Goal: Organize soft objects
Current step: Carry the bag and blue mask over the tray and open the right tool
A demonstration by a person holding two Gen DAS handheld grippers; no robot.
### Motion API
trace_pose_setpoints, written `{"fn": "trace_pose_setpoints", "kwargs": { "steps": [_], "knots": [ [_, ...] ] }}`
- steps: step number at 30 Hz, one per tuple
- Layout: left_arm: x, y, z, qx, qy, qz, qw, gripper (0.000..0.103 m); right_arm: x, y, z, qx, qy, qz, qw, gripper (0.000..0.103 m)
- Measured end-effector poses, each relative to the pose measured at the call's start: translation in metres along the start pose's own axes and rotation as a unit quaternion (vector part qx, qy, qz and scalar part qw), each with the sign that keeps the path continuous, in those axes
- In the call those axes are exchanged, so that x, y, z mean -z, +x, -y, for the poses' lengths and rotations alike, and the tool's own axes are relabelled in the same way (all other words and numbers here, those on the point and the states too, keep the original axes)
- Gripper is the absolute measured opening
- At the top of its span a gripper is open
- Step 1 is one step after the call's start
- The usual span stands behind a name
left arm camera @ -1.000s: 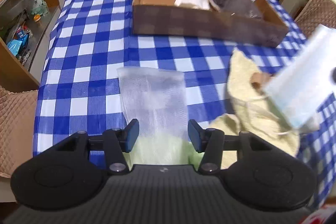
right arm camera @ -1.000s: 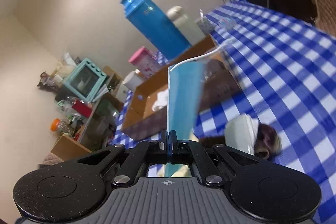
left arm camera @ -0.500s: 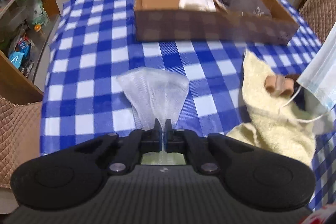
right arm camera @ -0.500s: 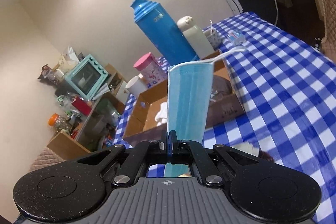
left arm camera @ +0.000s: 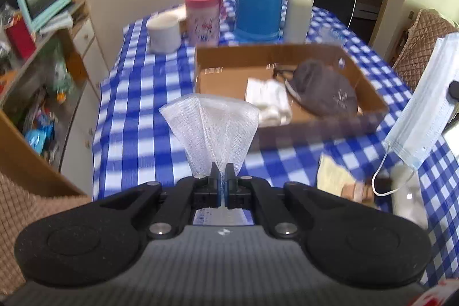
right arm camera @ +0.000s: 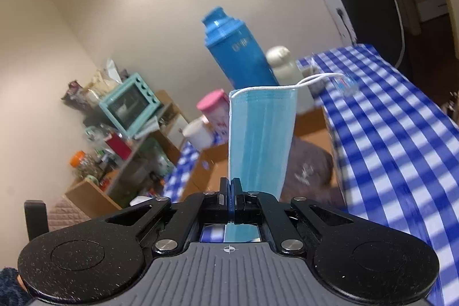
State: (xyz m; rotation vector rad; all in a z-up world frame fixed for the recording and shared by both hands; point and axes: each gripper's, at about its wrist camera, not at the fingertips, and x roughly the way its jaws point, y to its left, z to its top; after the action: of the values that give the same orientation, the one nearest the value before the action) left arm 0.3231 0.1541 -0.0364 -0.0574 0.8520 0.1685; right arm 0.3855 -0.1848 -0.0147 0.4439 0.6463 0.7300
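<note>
Between the left gripper's point(left arm camera: 221, 172) clamped jaws a white mesh sleeve point(left arm camera: 210, 124) fans upward, clear of the tabletop point(left arm camera: 134, 131). Cardboard box point(left arm camera: 370, 96) lies directly beyond, far-right. Right gripper point(right arm camera: 231, 188) pinches a blue face mask point(right arm camera: 259, 134), box likewise ahead.

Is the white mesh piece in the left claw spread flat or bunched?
Bunched at one end. The left claw is shut on the white mesh piece, which fans out wider above it.

warm, soft indoor light, both views smeared by motion.
your checked tablecloth point(left arm camera: 137, 134) blurred into streaks, fisheye bent the edges, and corners fell dark.
</note>
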Motion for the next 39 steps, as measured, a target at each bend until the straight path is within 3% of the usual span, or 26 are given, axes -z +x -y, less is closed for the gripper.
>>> {"fn": "trace_pose_setpoints", "kwargs": {
  "steps": [5, 11, 23, 31, 35, 39],
  "knots": [
    [-0.028, -0.002, 0.006, 0.007, 0.009, 0.027, 0.9996, 0.002, -0.028, 0.004, -0.010, -0.019, -0.018, 0.023, 0.999, 0.000],
    [-0.053, 0.006, 0.012, 0.006, 0.016, 0.040, 0.9990, 0.002, -0.048, 0.020, -0.018, -0.012, -0.056, 0.029, 0.998, 0.000],
    [-0.113, 0.036, 0.015, 0.002, 0.028, 0.061, 0.9977, 0.002, -0.070, 0.081, 0.005, 0.060, -0.128, 0.015, 0.990, 0.000],
    [-0.148, 0.075, 0.022, 0.005, 0.041, 0.061, 0.9972, 0.002, -0.059, 0.133, 0.014, 0.129, -0.233, -0.015, 0.964, 0.000],
    [-0.142, 0.100, 0.028, 0.014, 0.045, 0.039, 0.9981, 0.002, -0.032, 0.165, 0.020, 0.156, -0.288, -0.062, 0.943, 0.000],
    [-0.129, 0.122, 0.030, 0.019, 0.044, 0.011, 0.9988, 0.002, -0.008, 0.192, 0.028, 0.145, -0.297, -0.111, 0.937, 0.000]
  ]
}}
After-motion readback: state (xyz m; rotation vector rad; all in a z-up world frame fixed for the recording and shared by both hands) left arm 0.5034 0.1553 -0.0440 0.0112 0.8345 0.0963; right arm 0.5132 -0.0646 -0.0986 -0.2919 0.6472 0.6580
